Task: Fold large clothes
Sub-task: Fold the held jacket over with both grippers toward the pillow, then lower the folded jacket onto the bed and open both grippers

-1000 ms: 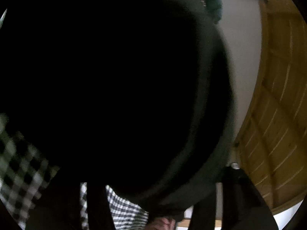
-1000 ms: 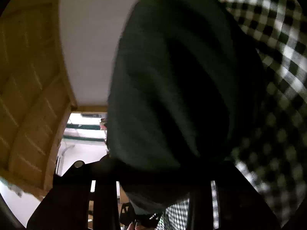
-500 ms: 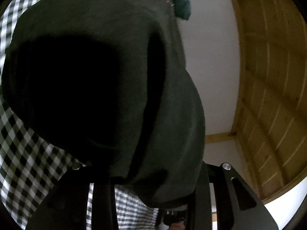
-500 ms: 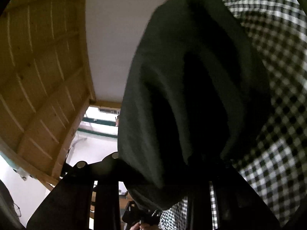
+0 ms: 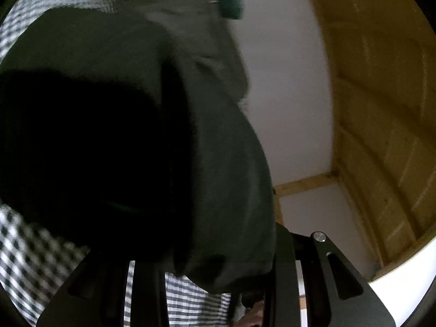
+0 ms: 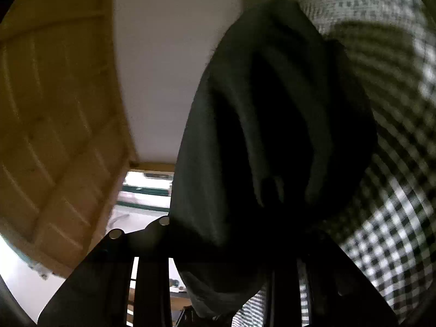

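We see a surface under a black-and-white checked cloth; whether it is a bench or a bed we cannot tell. On it, at the far end, lies a dark green garment, with something teal beyond.

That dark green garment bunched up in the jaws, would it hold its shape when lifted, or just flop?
Probably flop: the dark green fabric garment hangs in soft rounded folds over both grippers. It looks fairly thick, so likely weighty for cloth. Its matte surface suggests it would not slip easily, though blur makes that uncertain.
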The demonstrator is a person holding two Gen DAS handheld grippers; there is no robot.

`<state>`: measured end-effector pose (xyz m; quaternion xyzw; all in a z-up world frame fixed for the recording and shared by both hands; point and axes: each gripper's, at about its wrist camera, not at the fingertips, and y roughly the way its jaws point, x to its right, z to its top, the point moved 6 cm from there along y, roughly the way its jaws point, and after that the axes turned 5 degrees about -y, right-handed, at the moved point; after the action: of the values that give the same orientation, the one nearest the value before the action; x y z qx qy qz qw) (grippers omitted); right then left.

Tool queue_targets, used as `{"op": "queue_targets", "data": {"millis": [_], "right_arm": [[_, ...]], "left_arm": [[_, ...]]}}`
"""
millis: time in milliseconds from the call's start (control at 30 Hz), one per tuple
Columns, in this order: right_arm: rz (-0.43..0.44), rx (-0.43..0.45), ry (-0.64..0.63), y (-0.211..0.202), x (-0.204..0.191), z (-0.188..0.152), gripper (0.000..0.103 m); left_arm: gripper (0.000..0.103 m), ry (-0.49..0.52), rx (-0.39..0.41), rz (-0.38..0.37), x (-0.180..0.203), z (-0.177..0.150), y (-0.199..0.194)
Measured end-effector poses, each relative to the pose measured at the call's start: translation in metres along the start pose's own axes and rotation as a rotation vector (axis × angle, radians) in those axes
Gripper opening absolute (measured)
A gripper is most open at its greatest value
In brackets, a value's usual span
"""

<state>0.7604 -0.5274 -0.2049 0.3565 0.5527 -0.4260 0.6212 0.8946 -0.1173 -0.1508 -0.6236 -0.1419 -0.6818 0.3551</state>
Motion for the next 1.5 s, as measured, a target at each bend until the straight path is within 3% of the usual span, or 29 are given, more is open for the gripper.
{"op": "queue_targets", "data": {"millis": [167, 267, 333, 400, 500, 533, 633, 700, 733, 800, 900, 967, 1033, 1133, 1200, 1233, 1300, 1333, 1367, 1400, 1433, 1467, 1500], "right_arm": [[0.024, 0.014, -0.120, -0.006, -0.060, 0.050, 0.028], [0.035, 0.052, -0.193, -0.031, -0.105, 0.101, 0.028], [0.051, 0.084, -0.229, -0.051, -0.131, 0.122, 0.028], [0.068, 0.136, -0.274, -0.092, -0.161, 0.168, 0.028], [0.091, 0.230, -0.354, -0.171, -0.204, 0.208, 0.028], [0.093, 0.251, -0.370, -0.187, -0.212, 0.212, 0.028], [0.090, 0.340, -0.431, -0.273, -0.231, 0.229, 0.028], [0.048, 0.392, -0.442, -0.338, -0.217, 0.237, 0.028], [0.019, 0.403, -0.438, -0.356, -0.205, 0.239, 0.028], [-0.098, 0.401, -0.397, -0.398, -0.158, 0.242, 0.028], [-0.302, 0.361, -0.191, -0.443, -0.040, 0.253, 0.029], [-0.279, 0.339, -0.108, -0.451, -0.002, 0.248, 0.033], [-0.251, 0.346, -0.128, -0.445, 0.003, 0.236, 0.035], [-0.222, 0.357, -0.075, -0.453, 0.023, 0.253, 0.046], [-0.242, 0.368, -0.024, -0.448, 0.031, 0.244, 0.070], [-0.257, 0.364, -0.011, -0.449, 0.029, 0.239, 0.073], [-0.371, 0.392, -0.040, -0.470, 0.026, 0.235, 0.088], [-0.444, 0.421, -0.087, -0.481, 0.020, 0.225, 0.090], [-0.524, 0.454, -0.136, -0.495, 0.013, 0.224, 0.093], [-0.602, 0.487, -0.165, -0.508, 0.009, 0.224, 0.098], [-0.715, 0.550, -0.198, -0.526, 0.001, 0.223, 0.100], [-0.769, 0.590, -0.227, -0.539, -0.005, 0.223, 0.099], [-0.826, 0.619, -0.274, -0.536, -0.028, 0.222, 0.099]], "left_arm": [[0.028, 0.043, -0.034, -0.084, 0.064, -0.042, 0.037], [0.028, 0.076, -0.063, -0.137, 0.106, -0.048, 0.068], [0.028, 0.119, -0.088, -0.195, 0.146, -0.065, 0.049], [0.028, 0.156, -0.114, -0.248, 0.186, -0.090, 0.073], [0.028, 0.228, -0.175, -0.361, 0.254, -0.136, 0.114], [0.028, 0.242, -0.190, -0.387, 0.266, -0.150, 0.119], [0.028, 0.294, -0.275, -0.496, 0.306, -0.232, 0.139], [0.028, 0.315, -0.321, -0.518, 0.310, -0.275, 0.153], [0.028, 0.325, -0.355, -0.507, 0.302, -0.308, 0.168], [0.028, 0.294, -0.404, -0.412, 0.274, -0.345, 0.206], [0.029, 0.205, -0.509, -0.162, 0.190, -0.408, 0.246], [0.032, 0.094, -0.536, -0.106, 0.145, -0.436, 0.257], [0.034, 0.134, -0.515, -0.095, 0.142, -0.442, 0.252], [0.035, 0.131, -0.532, -0.075, 0.153, -0.428, 0.250], [0.041, 0.114, -0.546, -0.057, 0.159, -0.413, 0.240], [0.042, 0.109, -0.551, -0.038, 0.163, -0.412, 0.237], [0.048, 0.122, -0.551, -0.004, 0.140, -0.367, 0.206], [0.051, 0.135, -0.550, 0.009, 0.136, -0.360, 0.196], [0.058, 0.142, -0.547, 0.012, 0.137, -0.355, 0.190], [0.075, 0.148, -0.540, 0.016, 0.128, -0.349, 0.182], [0.086, 0.153, -0.529, 0.020, 0.114, -0.334, 0.168], [0.097, 0.180, -0.493, 0.042, 0.116, -0.325, 0.153], [0.097, 0.223, -0.452, 0.091, 0.101, -0.311, 0.150]]}}
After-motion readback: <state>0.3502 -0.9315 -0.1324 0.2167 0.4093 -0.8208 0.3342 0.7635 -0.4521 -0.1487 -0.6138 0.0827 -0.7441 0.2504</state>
